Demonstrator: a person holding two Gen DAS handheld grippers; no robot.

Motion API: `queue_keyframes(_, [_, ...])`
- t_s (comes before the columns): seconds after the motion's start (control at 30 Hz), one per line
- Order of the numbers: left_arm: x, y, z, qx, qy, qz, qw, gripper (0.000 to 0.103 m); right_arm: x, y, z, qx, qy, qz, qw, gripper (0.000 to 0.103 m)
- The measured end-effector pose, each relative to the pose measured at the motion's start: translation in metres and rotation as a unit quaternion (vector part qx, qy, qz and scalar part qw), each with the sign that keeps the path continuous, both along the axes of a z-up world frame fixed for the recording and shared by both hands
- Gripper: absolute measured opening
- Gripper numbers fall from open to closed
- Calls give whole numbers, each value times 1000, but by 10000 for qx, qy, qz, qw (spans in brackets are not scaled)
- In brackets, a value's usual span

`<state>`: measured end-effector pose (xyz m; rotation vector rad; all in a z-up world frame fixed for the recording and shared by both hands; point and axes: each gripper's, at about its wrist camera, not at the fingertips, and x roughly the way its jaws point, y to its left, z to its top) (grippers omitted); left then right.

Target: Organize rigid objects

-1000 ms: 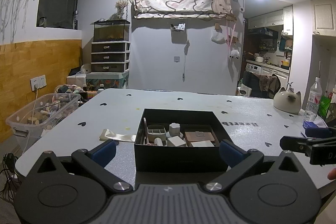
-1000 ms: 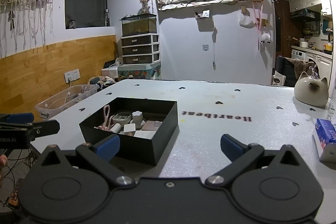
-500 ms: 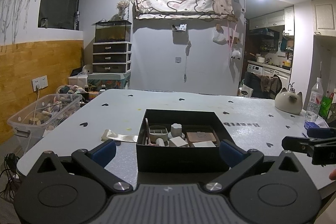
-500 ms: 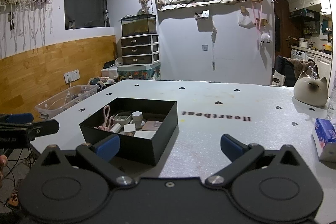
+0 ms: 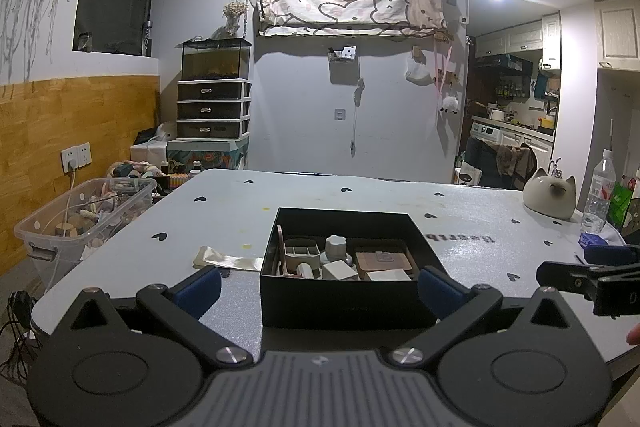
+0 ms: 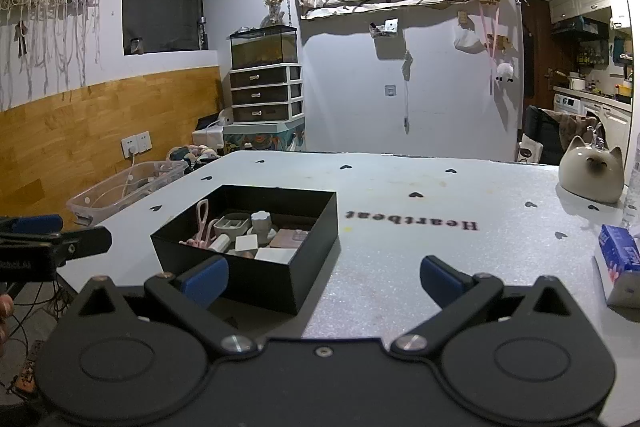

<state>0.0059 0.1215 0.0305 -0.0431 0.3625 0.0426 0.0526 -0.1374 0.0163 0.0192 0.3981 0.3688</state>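
On the table (image 5: pixel 240 211), near its front edge, sits the black box (image 5: pixel 348 297) with the rigid items inside. Left tongs (image 5: pixel 318 287) spread wide, empty, straddling the box's front wall. Right tongs (image 6: pixel 324 279) also wide, empty, box (image 6: pixel 256 267) off to their left.

Left view only: beige strip (image 5: pixel 226 261) flat on the table just left of the box, water bottle (image 5: pixel 599 193) far right. Right view only: full "Heartbeat" print (image 6: pixel 412 221), pink scissors (image 6: pixel 202 223) leaning in the box, blue tissue pack (image 6: pixel 620 259) cut by the right edge. Cat figurine (image 6: pixel 592 171) shows in both.

Box contents partly hidden by its front wall: grey divided cup (image 5: pixel 302 255), white blocks, brown square piece; the rest is hard to make out. Each view catches the other tongs only at the frame edge.
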Motion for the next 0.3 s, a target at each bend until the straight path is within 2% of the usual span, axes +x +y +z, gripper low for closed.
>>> queue_keyframes(0.3, [0, 2, -1, -60, 20, 15, 10000, 103, -1, 1, 1, -10, -6, 5, 10000, 103])
